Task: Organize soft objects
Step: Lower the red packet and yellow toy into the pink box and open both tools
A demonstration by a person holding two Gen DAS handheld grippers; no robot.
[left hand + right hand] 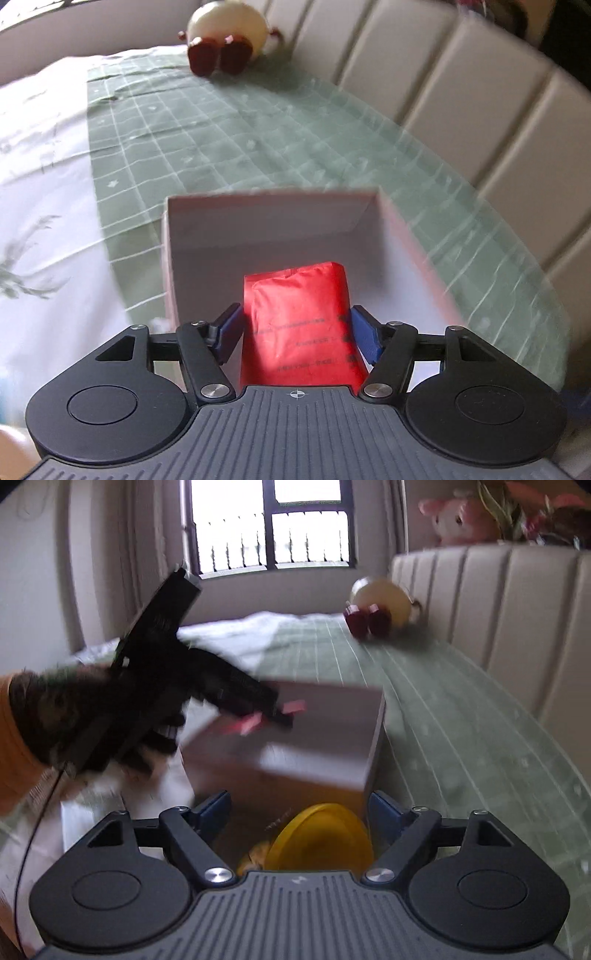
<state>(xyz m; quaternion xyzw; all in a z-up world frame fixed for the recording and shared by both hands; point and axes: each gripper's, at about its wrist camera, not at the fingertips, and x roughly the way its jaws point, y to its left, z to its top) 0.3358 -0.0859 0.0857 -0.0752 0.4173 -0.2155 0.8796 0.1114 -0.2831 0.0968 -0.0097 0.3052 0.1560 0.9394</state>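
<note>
My left gripper [295,326] is shut on a red soft packet [301,325] and holds it over the open white box [273,218], which stands on the green checked bedcover [229,140]. In the right wrist view the left gripper [273,712] hovers above the same box [332,716], held by a gloved hand. My right gripper [299,812] holds a yellow soft toy [321,838] between its blue pads, low and just in front of the box. A cream and dark-red plush [225,37] sits at the far end by the headboard; it also shows in the right wrist view [380,609].
A padded beige headboard [461,92] runs along the right. A white floral sheet [40,155] covers the bed's left side. A pink plush [458,517] sits on top of the headboard. A window [269,524] is at the back.
</note>
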